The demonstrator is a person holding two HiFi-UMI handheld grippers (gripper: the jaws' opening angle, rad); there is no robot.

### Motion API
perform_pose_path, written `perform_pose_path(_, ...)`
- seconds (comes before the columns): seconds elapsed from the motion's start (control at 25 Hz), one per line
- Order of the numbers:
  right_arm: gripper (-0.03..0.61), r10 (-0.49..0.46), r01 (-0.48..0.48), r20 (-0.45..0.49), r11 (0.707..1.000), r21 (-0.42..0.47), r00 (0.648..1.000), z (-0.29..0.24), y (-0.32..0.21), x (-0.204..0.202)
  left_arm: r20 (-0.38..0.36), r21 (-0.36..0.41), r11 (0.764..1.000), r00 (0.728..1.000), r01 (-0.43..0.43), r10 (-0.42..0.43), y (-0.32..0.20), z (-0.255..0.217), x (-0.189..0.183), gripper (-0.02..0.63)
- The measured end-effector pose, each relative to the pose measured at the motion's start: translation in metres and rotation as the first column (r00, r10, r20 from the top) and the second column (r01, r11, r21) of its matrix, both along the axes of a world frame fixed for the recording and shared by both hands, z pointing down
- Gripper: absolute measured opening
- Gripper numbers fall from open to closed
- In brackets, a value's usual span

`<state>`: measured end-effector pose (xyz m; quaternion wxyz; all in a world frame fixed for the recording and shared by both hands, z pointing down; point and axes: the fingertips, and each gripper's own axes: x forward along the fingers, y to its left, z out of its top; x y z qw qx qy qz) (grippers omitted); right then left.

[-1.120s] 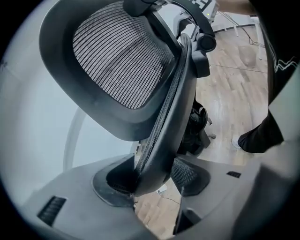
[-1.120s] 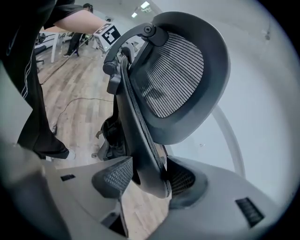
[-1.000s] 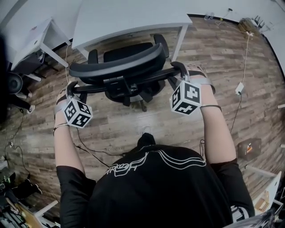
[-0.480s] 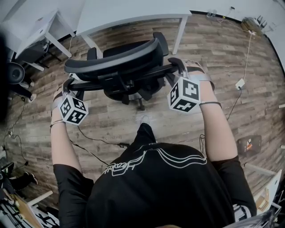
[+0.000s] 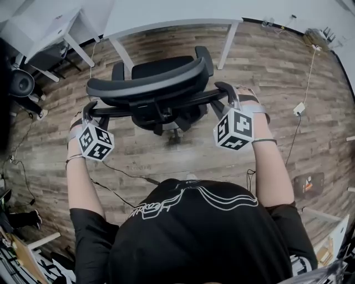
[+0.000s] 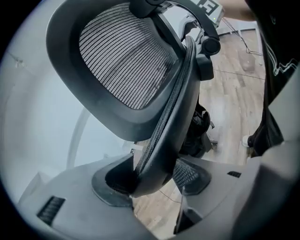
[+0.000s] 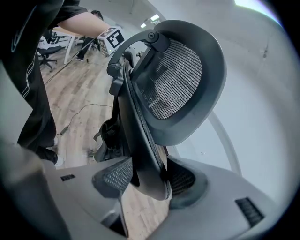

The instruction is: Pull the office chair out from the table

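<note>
Head view: the chair (image 5: 161,66) is standing on the floor (image 5: 166,161) just clear of the table (image 5: 166,14), its seat out from under the top and its backrest (image 5: 188,100) facing the person. The left gripper (image 5: 89,110) and right gripper (image 5: 228,95) are sitting at opposite ends of the backrest, probably so that the pull stays even and the chair rolls straight instead of swivelling.

Left gripper view: the jaws are standing wide but clamping the thick backrest rim, which is filling the gap between the pads (image 6: 110,187).

Right gripper view: these jaws are likewise gripping the rim. They are taking the stiff frame rather than the mesh headrest (image 7: 173,79) above, which would likely give.
</note>
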<state>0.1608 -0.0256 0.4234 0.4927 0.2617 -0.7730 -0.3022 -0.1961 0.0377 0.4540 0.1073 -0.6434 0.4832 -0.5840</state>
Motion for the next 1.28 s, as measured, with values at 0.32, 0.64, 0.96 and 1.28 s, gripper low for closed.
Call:
perform_pose_path(0.32,0.245,0.078,-0.077,-0.009,0.996,0.039,0.997,0.003,0.025,0.016,-0.047,0.140,0.984,0.992,-0.113,0.121,0.029,-0.008,0.021,0.229)
perform_pose_path(0.64,0.262,0.311,-0.333,0.163,0.934,0.128,0.936,-0.007,0.060,0.032,-0.237,0.252,0.963,0.959,-0.093,0.155,0.078,-0.021,-0.009,0.250)
perform_pose_path(0.96,0.259,0.436,-0.421,0.403,0.898,-0.130,0.805,-0.006,0.173,0.002,-0.423,0.324,0.944,0.884,-0.058,0.199,0.159,-0.040,-0.020,0.195)
perform_pose_path(1.28,0.158,0.446,-0.276,0.611,0.893,-0.356,0.654,-0.025,0.285,-0.064,-0.689,0.321,0.934,0.638,-0.154,0.343,0.253,-0.074,0.048,0.128)
